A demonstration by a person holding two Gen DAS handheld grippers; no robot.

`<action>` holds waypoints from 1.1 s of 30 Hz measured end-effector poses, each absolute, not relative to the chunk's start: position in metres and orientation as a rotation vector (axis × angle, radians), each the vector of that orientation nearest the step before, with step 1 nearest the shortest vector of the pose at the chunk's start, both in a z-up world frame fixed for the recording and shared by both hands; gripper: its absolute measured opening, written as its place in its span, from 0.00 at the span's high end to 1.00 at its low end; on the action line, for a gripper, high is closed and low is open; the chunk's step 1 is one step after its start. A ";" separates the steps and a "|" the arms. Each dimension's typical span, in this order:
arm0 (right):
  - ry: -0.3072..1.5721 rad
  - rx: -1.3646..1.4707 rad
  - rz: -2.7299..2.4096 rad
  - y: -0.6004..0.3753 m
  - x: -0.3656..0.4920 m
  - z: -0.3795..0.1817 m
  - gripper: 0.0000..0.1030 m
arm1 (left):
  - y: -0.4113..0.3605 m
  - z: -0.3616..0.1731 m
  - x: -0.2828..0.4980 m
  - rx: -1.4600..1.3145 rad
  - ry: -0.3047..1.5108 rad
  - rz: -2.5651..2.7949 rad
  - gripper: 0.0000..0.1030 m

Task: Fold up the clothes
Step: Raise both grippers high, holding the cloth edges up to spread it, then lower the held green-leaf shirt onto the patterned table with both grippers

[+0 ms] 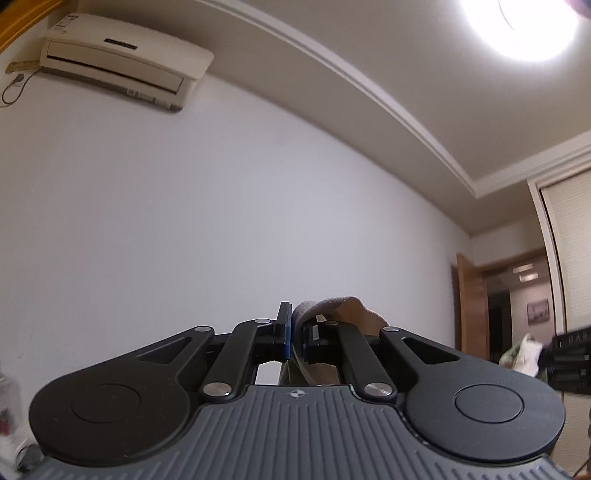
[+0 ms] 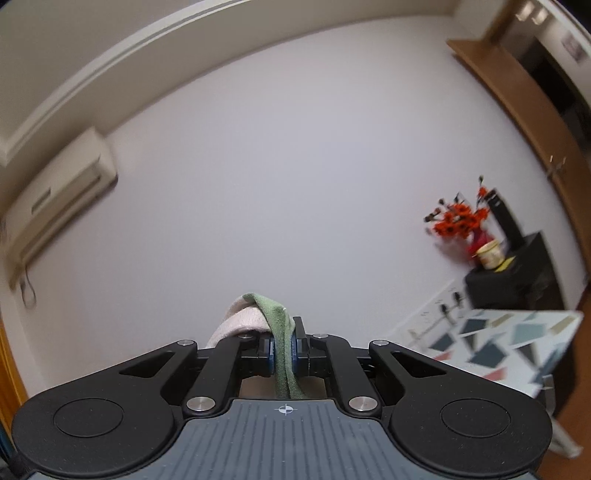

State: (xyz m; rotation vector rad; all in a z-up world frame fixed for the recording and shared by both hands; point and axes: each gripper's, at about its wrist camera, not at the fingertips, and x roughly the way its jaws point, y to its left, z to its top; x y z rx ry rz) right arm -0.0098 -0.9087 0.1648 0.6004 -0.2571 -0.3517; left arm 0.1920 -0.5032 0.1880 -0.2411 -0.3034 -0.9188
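Note:
Both grippers point up at the wall and ceiling. My left gripper (image 1: 295, 338) is shut on a fold of the garment (image 1: 332, 308), here grey-brown cloth that bulges over the right finger. My right gripper (image 2: 283, 345) is shut on the garment (image 2: 282, 332), a green edge between the pads with pale pink cloth (image 2: 240, 319) bunched to its left. The other gripper (image 1: 570, 358) shows at the right edge of the left wrist view with pale cloth (image 1: 526, 352) on it. The rest of the garment hangs below, out of view.
A white wall fills both views, with an air conditioner (image 1: 122, 59) high up. A patterned table (image 2: 509, 341) stands at the lower right, a black stand with red flowers (image 2: 461, 221) behind it. A wooden door frame (image 1: 471, 306) and a bright ceiling lamp (image 1: 524, 26) are to the right.

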 end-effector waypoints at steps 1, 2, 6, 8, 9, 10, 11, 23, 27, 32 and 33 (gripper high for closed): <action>-0.264 0.606 -0.343 -0.917 0.000 0.164 0.93 | -0.510 0.190 0.200 -0.250 -0.315 -0.914 0.94; -0.270 0.608 -0.335 -0.926 0.011 0.164 0.93 | -0.516 0.192 0.208 -0.258 -0.327 -0.909 0.94; -0.240 0.593 -0.363 -0.965 0.044 0.177 0.93 | -0.565 0.210 0.233 -0.171 -0.386 -0.909 0.94; -0.200 0.578 -0.388 -0.993 0.065 0.193 0.93 | -0.589 0.219 0.246 -0.128 -0.414 -0.909 0.94; -0.189 0.553 -0.403 -1.007 0.076 0.205 0.93 | -0.602 0.225 0.258 -0.137 -0.398 -0.914 0.94; -0.188 0.514 -0.417 -1.019 0.088 0.218 0.93 | -0.615 0.231 0.269 -0.146 -0.381 -0.919 0.94; -0.189 0.472 -0.430 -1.031 0.099 0.230 0.93 | -0.626 0.236 0.283 -0.162 -0.361 -0.924 0.94; -0.177 0.214 -0.427 -1.245 0.273 0.239 0.93 | -0.819 0.207 0.398 -0.150 -0.205 -0.600 0.94; -0.045 0.237 -0.370 -1.341 0.348 0.191 0.93 | -0.908 0.163 0.435 -0.014 -0.050 -0.518 0.94; 0.258 0.290 -0.378 -1.440 0.447 0.070 0.93 | -0.990 0.065 0.492 0.178 0.288 -0.584 0.94; 0.318 0.277 -0.385 -1.454 0.466 0.036 0.93 | -0.996 0.049 0.497 0.184 0.337 -0.577 0.94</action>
